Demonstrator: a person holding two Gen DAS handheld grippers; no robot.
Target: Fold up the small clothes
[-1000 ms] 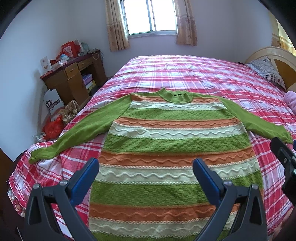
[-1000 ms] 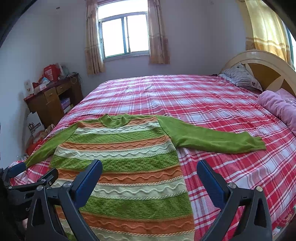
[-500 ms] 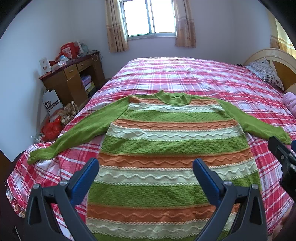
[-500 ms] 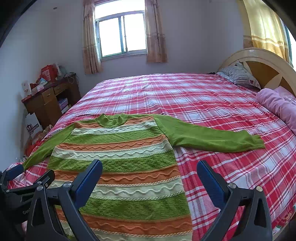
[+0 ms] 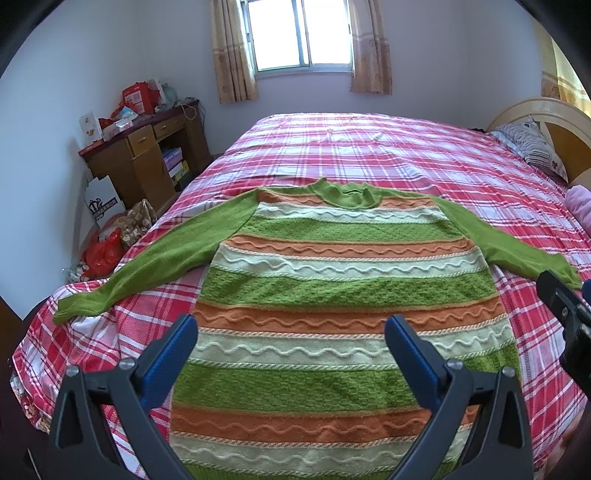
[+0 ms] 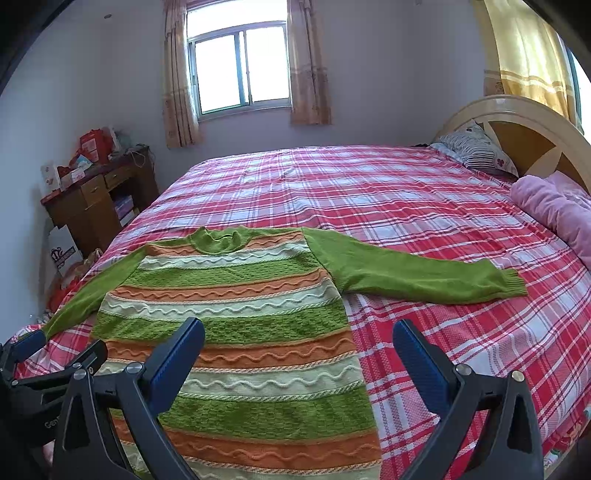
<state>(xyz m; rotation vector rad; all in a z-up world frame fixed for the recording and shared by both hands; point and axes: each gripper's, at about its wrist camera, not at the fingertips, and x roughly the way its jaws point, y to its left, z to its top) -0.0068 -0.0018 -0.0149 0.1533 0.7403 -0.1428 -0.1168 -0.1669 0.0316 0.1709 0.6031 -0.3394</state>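
Left wrist view: left gripper (image 5: 291, 334) jaws spread wide, nothing between them, hovering above the lower body of the sweater (image 5: 343, 295). Sweater lies flat, front up, on the plaid bed (image 5: 369, 147); both sleeves out sideways, collar toward the window (image 5: 299, 33). Left sleeve (image 5: 155, 266) reaches almost to the bed's near-left corner. Right gripper's body shows at the right edge, near the right cuff. Versus a second ago: framing pulled back and up a bit, the collar sits lower in frame and more far bedspread shows. Sweater itself hasn't shifted, no new creases. Desk (image 5: 144, 155) with clutter at left, untouched.

Right wrist view: right gripper (image 6: 299, 339) also fully released, empty, over the sweater's right hem edge and bare bedspread. Right sleeve (image 6: 417, 275) lies straight, cuff pointing toward the pink blanket (image 6: 554, 206). Left gripper visible low-left, near the left cuff side. Same small retreat in framing as a second ago; fabric unchanged.

Read: no fold started yet, garment just laid out and squared. Both tools look to be lining up rather than grasping. Likely first move is taking a sleeve or side edge and bringing it in across the body; knit is thick, should hold a fold but may drag on the bedspread.
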